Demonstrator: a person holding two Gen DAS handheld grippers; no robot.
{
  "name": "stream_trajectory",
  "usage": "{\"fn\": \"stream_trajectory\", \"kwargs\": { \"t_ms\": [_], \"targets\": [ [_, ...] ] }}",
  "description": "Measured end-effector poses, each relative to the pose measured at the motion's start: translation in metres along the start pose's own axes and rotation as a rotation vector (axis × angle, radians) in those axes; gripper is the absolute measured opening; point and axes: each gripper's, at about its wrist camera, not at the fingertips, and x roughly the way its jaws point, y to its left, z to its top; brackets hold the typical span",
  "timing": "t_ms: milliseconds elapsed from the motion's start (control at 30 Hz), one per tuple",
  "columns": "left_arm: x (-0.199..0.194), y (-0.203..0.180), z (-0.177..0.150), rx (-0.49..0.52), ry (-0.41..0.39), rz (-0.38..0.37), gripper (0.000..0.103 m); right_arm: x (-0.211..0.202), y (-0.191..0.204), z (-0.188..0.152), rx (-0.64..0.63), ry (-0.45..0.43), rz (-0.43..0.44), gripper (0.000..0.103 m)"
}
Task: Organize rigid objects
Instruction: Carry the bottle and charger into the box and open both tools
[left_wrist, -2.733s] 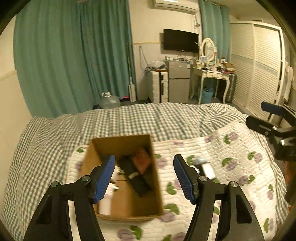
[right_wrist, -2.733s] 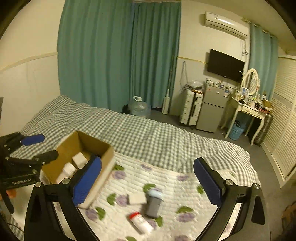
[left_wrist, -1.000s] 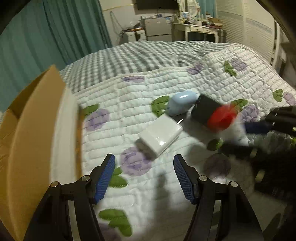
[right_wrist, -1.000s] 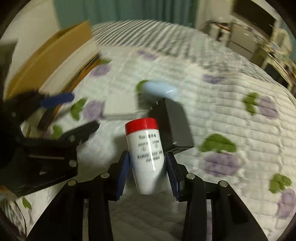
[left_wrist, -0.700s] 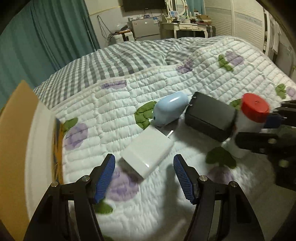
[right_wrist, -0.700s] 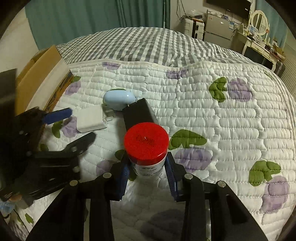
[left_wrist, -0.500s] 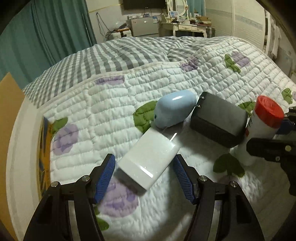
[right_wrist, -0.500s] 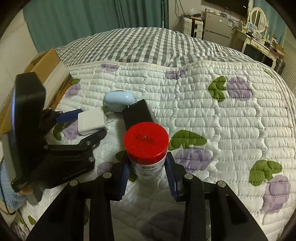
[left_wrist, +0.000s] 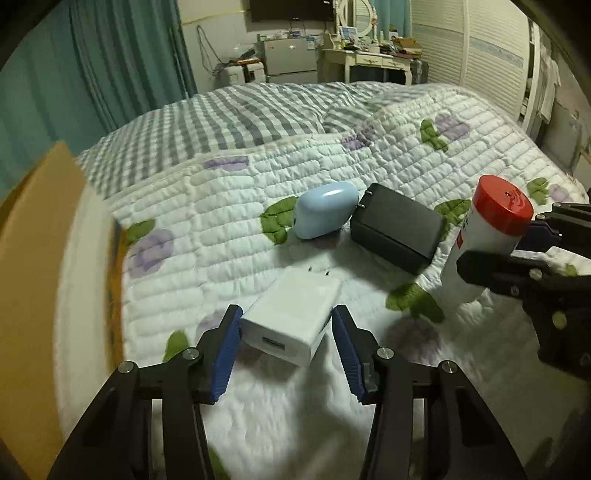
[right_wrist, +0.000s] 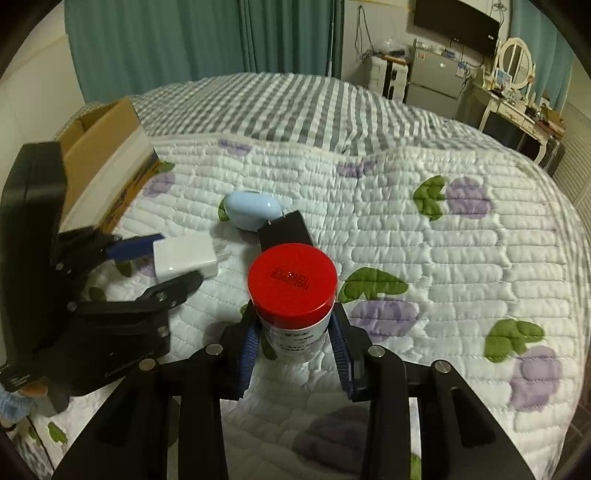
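Observation:
A white charger block (left_wrist: 293, 314) lies on the quilted bed, between the pads of my left gripper (left_wrist: 287, 338), which is open around its near end. It also shows in the right wrist view (right_wrist: 184, 256). My right gripper (right_wrist: 293, 334) is shut on a white bottle with a red cap (right_wrist: 293, 295), held upright; the bottle also shows in the left wrist view (left_wrist: 487, 240). A pale blue case (left_wrist: 325, 214) and a black adapter (left_wrist: 397, 230) lie side by side beyond the charger.
A cardboard box (right_wrist: 99, 147) stands at the left on the bed (right_wrist: 443, 229), close to my left gripper (right_wrist: 162, 266). Green curtains, a fridge and a dressing table are at the far wall.
My left gripper has moved forward so its pads now flank the white charger. My right gripper has stood the red-capped bottle upright and lifted it slightly.

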Motion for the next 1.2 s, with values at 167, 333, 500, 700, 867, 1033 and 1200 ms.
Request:
{"fn": "stream_trajectory", "kwargs": {
  "t_ms": [167, 333, 500, 700, 867, 1033, 1200],
  "targets": [
    [-0.036, 0.009, -0.003, -0.044, -0.037, -0.013, 0.045, -0.025, 0.006, -0.004, 0.003, -0.033, -0.022, 0.036],
    [-0.065, 0.015, -0.008, -0.056, -0.055, -0.031, 0.044, -0.049, 0.017, -0.006, 0.005, -0.054, -0.028, 0.036],
    [-0.103, 0.026, -0.006, -0.082, -0.115, -0.044, 0.044, -0.083, 0.037, 0.002, -0.03, -0.095, -0.044, 0.036],
    [-0.166, 0.059, 0.008, -0.129, -0.242, -0.02, 0.044, -0.126, 0.07, 0.028, -0.1, -0.159, -0.07, 0.036],
    [-0.213, 0.096, 0.014, -0.171, -0.335, 0.035, 0.044, -0.164, 0.105, 0.057, -0.163, -0.234, -0.072, 0.036],
    [-0.233, 0.139, 0.008, -0.207, -0.365, 0.096, 0.044, -0.182, 0.155, 0.088, -0.237, -0.289, -0.027, 0.036],
    [-0.227, 0.178, -0.01, -0.242, -0.342, 0.141, 0.044, -0.166, 0.215, 0.11, -0.318, -0.291, 0.039, 0.036]
  ]
}}
